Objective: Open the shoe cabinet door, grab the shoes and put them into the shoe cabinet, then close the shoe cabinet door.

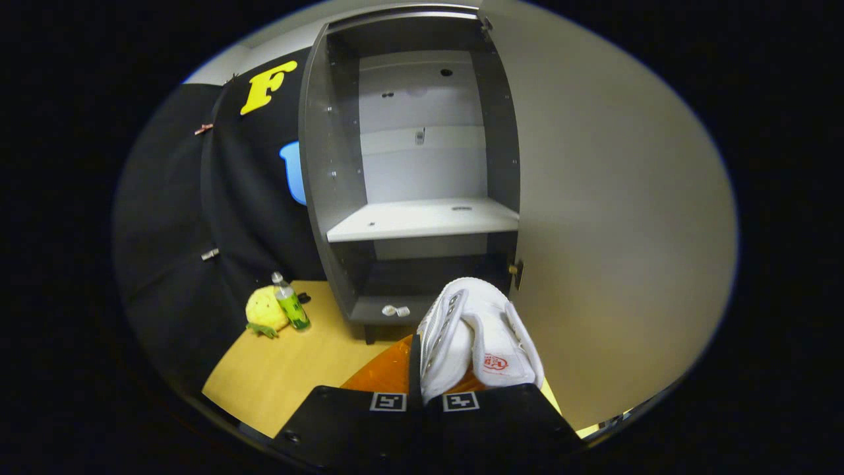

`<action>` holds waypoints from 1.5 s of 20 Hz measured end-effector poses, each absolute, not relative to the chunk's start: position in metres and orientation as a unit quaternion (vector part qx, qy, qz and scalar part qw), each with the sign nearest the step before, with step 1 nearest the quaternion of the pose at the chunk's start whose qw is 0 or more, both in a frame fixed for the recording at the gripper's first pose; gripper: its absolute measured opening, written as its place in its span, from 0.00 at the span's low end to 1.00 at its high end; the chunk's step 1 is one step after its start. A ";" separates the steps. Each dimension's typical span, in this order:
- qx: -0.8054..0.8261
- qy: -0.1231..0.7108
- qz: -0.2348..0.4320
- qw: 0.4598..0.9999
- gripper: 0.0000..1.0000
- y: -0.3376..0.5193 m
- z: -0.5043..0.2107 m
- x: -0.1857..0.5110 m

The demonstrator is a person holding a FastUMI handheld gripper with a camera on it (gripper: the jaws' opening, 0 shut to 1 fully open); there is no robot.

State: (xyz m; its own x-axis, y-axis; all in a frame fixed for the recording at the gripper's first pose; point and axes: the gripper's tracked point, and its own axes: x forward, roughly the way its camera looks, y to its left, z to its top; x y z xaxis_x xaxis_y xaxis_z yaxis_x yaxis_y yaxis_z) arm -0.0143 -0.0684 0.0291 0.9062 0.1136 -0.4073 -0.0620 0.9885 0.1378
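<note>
And here's the gripper [425, 401], fingers drawn in tight against both sides of a white shoe [478, 336], clamped on it and holding it up with the shoe pointing away toward twelve o'clock. Straight ahead at twelve stands the shoe cabinet [409, 165], wide open, its pale door [613, 218] swung out and sweeping across from one to four o'clock. Inside, a light shelf [422, 219] sits bare at mid-height, and the dark lower compartment [428, 270] opens just beyond the shoe's toe. On the cabinet's bottom ledge, near eleven o'clock from the shoe, lies a small white piece [395, 311], too small to tell what it is. Over at nine to ten o'clock on the yellow floor [290, 376], a yellow plush toy [265, 311] rests with a green bottle [291, 303] leaning against it. An orange patch [386, 373] shows just under the shoe, above the fingers.
</note>
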 end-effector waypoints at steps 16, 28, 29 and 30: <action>0.044 0.144 0.057 0.987 0.05 -0.058 0.154 0.205; -0.039 0.200 0.080 0.976 0.05 -0.017 0.062 0.342; -0.052 0.204 0.082 0.974 0.05 -0.013 0.056 0.349; -0.067 0.207 0.085 0.972 0.05 -0.009 0.049 0.354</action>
